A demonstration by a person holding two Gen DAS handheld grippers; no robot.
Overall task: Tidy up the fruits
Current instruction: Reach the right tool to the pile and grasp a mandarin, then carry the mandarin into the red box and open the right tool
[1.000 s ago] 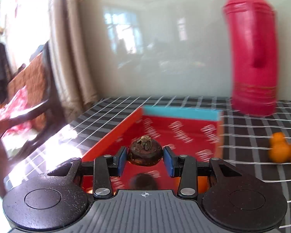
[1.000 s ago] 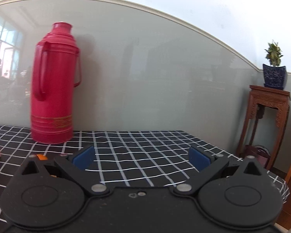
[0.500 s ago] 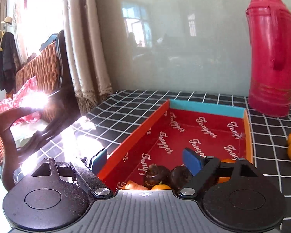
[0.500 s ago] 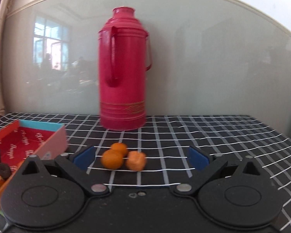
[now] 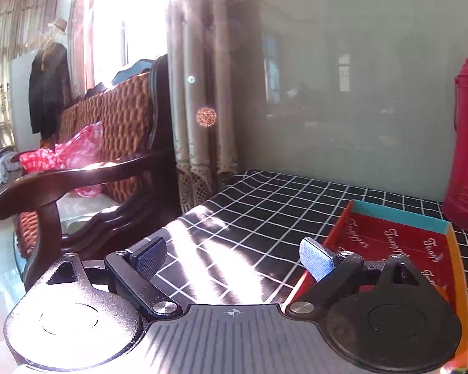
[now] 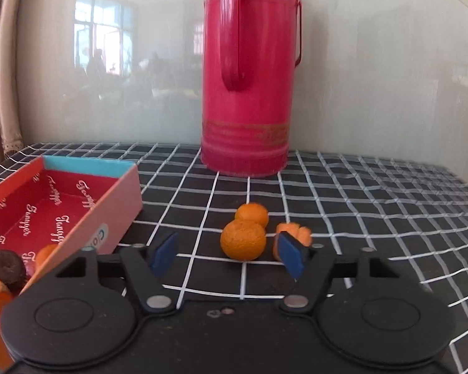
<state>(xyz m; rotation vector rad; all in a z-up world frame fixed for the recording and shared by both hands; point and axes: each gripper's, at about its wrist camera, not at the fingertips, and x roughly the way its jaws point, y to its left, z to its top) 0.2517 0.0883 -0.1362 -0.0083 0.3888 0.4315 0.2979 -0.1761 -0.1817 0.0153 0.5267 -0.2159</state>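
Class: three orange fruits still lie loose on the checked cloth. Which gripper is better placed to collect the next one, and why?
Right. The right gripper is open and faces the nearest orange fruit. The left gripper, also open, points at bare cloth beside the red box.

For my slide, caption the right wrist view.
Open right gripper lined up on three orange fruits beside the red box, with a red thermos behind.

A glossy grey wall (image 5: 343,99) stood behind the checked tabletop (image 5: 265,205). Left of the tabletop hung curtains (image 5: 199,99), beside a dark wooden armchair (image 5: 109,155) under bright window light.
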